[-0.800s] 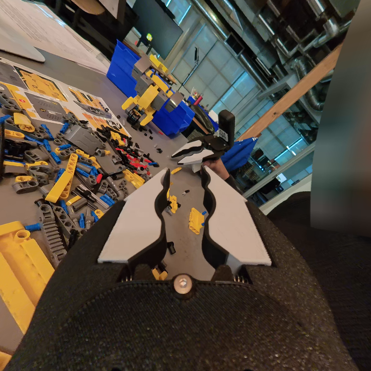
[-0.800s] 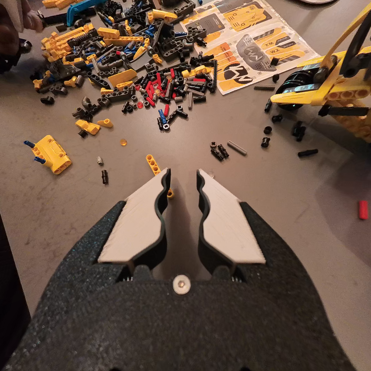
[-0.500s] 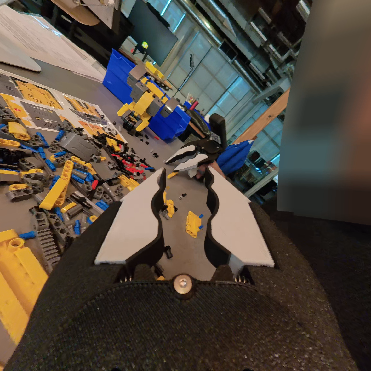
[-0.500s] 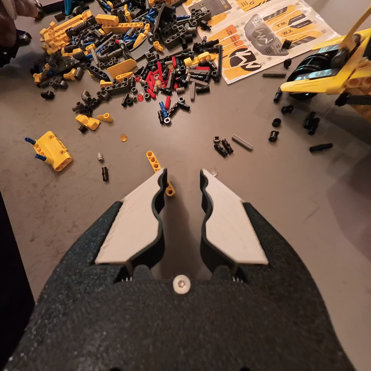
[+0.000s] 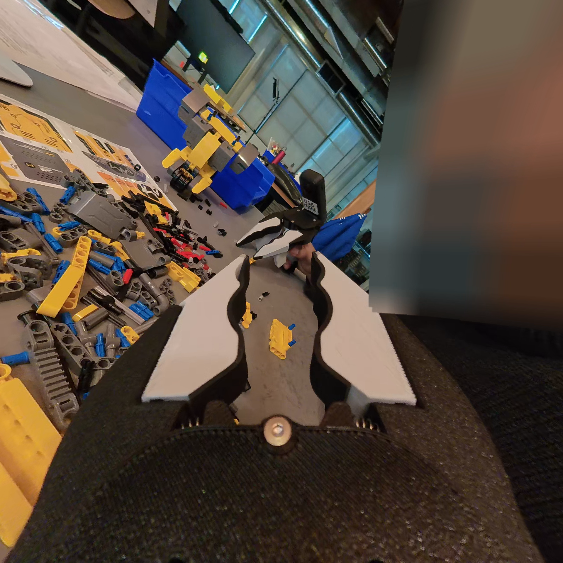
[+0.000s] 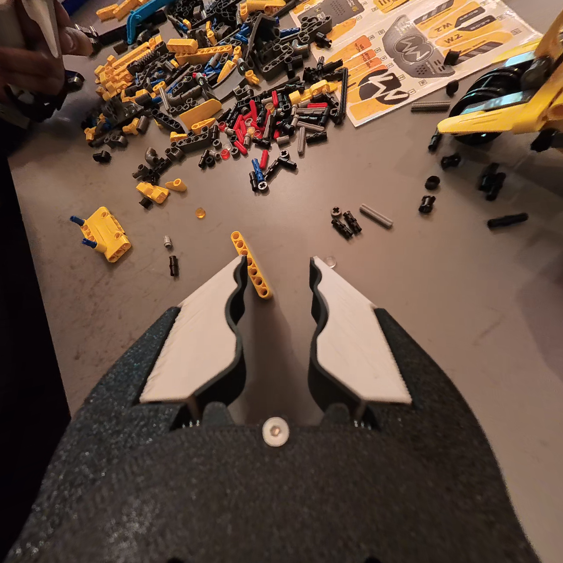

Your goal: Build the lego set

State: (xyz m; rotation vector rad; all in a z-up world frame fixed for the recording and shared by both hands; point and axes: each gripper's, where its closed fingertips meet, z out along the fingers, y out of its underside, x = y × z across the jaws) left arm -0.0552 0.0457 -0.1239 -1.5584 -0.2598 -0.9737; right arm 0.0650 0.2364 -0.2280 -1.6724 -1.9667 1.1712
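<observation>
The right gripper hangs low over the grey table, its fingers spread wide with nothing between them. Its left fingertip overlaps a yellow beam with a row of holes, which lies flat; its long axis runs away from the camera, leaning left, far end toward the parts pile. Whether the tip touches it cannot be told. Left of it lie a black pin and a yellow block with blue pegs pointing left. Beyond the pile is a printed sticker sheet bearing markings, and at the right edge the partly built yellow model.

The left gripper is also wide open and holds nothing. Between its fingers the same yellow block shows on the table, and farther on the right gripper, a white label on its body. Behind stand blue bins.
</observation>
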